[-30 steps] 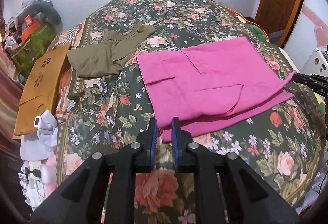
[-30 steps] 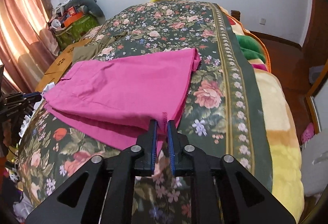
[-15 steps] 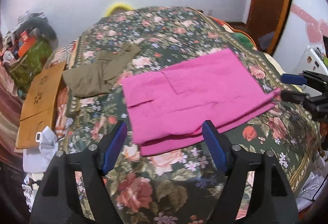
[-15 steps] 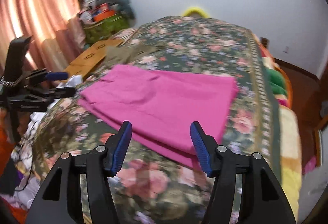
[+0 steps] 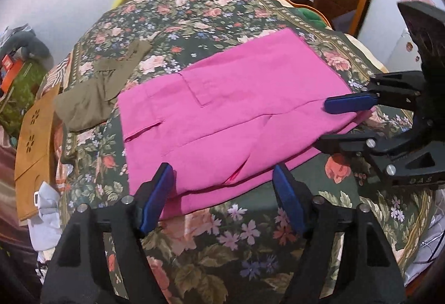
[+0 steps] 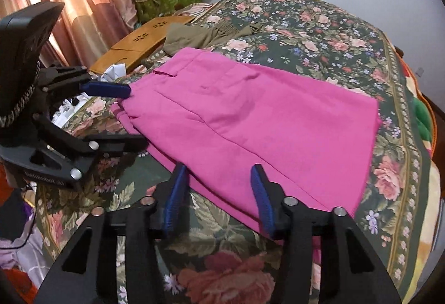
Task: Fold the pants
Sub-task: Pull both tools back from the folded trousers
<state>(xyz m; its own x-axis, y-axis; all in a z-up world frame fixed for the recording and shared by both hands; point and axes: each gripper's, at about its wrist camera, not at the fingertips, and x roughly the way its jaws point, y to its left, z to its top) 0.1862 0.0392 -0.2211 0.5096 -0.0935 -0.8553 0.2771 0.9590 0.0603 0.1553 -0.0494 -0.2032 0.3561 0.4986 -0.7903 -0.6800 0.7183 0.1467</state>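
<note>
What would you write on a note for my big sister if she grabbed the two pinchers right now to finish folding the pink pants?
Left gripper: open, nothing held; jaws closed a little just now, over the near edge of the bright pink cotton pants.
Right gripper: open, nothing held; jaws have just been closing, at the same near edge.
Pink pants: lying flat on the dark green floral bedspread, folded into a layered rectangle.
Olive-green crumpled garment: further back on the bedspread, untouched.
Done: at least one fold, and both grips let go.
Left: probably one more fold to make the pink pants smaller.
</note>
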